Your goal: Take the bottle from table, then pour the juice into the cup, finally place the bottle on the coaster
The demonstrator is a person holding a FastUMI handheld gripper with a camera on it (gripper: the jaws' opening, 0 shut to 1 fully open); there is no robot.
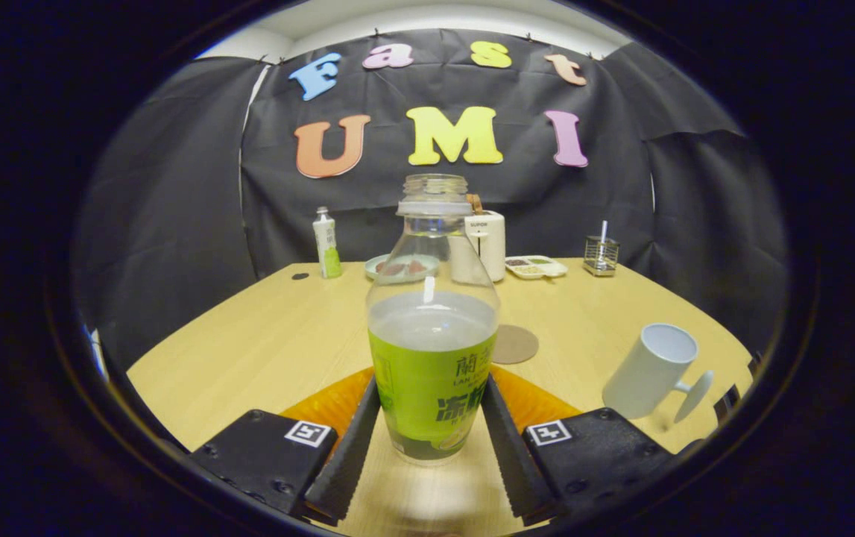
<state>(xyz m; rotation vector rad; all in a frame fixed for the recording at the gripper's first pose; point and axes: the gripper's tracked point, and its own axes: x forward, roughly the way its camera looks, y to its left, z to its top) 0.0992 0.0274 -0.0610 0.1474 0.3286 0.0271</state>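
The bottle (pixel 432 350) carries a green label (pixel 427 395) with white printed characters. The fingers (pixel 352 447) press on this label from both sides. Each finger base has a square black-and-white marker (pixel 307 432). At one o'clock beyond the bottle, a white appliance (pixel 488 242) shows a small brand word.

- The bottle (pixel 432 328) stood upright between the gripper (pixel 431 418) fingers, both pressing its sides.
- Bare table (pixel 263 343) lay open beside it.
- Beyond sat the coaster (pixel 514 344); the cup (pixel 651 371) stood well apart.
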